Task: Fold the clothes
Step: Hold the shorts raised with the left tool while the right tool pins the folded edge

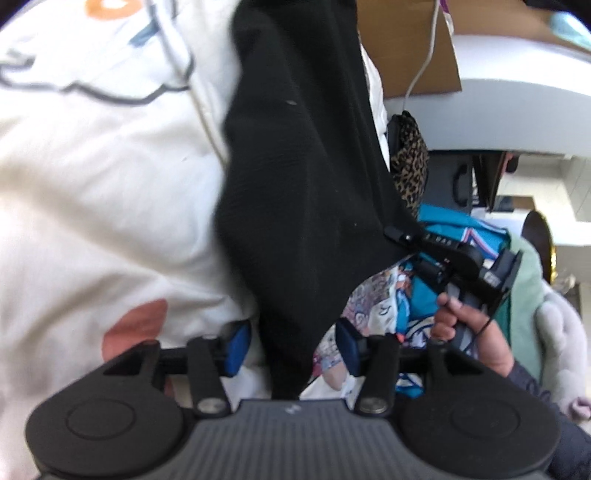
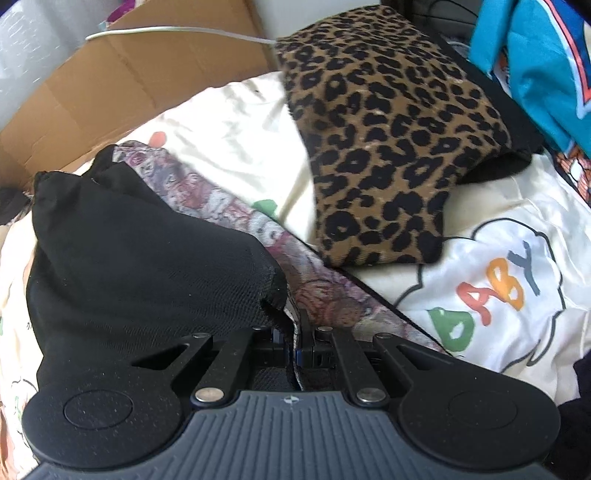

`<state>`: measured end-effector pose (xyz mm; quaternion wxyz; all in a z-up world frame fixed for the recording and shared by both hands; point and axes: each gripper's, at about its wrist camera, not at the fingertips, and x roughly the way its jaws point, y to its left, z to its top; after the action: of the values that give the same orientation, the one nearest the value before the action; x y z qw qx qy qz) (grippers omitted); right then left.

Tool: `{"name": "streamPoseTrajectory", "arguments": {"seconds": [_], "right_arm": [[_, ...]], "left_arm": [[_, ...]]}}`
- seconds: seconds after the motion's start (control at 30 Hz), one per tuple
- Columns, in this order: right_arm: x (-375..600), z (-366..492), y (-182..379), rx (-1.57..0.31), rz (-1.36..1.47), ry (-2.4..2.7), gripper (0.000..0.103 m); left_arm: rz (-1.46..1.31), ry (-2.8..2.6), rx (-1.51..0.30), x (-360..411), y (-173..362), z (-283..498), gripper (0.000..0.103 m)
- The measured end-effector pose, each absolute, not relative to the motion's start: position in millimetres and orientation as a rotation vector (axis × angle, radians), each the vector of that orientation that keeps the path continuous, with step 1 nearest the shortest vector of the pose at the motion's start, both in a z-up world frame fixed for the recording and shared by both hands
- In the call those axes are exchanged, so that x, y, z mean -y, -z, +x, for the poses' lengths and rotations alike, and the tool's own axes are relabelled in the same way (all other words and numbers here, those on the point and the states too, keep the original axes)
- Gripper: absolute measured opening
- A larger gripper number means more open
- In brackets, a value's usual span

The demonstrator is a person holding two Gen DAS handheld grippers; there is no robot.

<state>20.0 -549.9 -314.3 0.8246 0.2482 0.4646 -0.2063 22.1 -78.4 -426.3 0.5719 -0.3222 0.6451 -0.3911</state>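
Observation:
A black garment (image 1: 303, 177) hangs stretched over a cream printed blanket (image 1: 103, 184). In the left wrist view my left gripper (image 1: 291, 349) stands open, its blue pads (image 1: 238, 349) on either side of the garment's lower tip. My right gripper (image 1: 400, 236) shows there too, pinching the garment's right corner. In the right wrist view my right gripper (image 2: 293, 350) is shut on the black garment (image 2: 147, 266) at its edge, above a patterned grey-pink cloth (image 2: 314, 284).
A leopard-print cloth (image 2: 384, 147) lies on the cream "BABY" blanket (image 2: 498, 280). A teal printed garment (image 2: 535, 66) is at the upper right. A cardboard box (image 2: 122, 85) with a white cable (image 2: 177, 31) stands behind. A pale green and grey pile (image 1: 546, 314) lies at right.

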Motion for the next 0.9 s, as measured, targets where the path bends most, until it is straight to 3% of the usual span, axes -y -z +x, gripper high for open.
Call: {"name": "streamPoseTrajectory", "arguments": {"seconds": [0.2, 0.23, 0.33, 0.47, 0.9], "right_arm": [[550.1, 16.1, 313.8, -0.994, 0.534, 0.447, 0.002], [549.5, 15.7, 313.3, -0.995, 0.534, 0.447, 0.002], [548.1, 13.7, 310.7, -0.996, 0.535, 0.445, 0.002], [544.5, 10.1, 308.9, -1.004, 0.537, 0.442, 0.002], [547.0, 1.9, 293.0, -0.967, 0.553, 0.454, 0.002]], "left_arm": [[-0.716, 0.987, -1.535, 91.8, 428.1, 13.7, 0.050], [-0.705, 0.997, -1.542, 97.3, 427.0, 14.5, 0.047], [-0.685, 1.015, -1.558, 107.9, 427.2, 12.5, 0.020], [-0.664, 1.009, -1.553, 101.8, 426.1, 10.7, 0.010], [-0.680, 1.053, -1.510, 70.5, 407.1, 31.5, 0.005]]}}
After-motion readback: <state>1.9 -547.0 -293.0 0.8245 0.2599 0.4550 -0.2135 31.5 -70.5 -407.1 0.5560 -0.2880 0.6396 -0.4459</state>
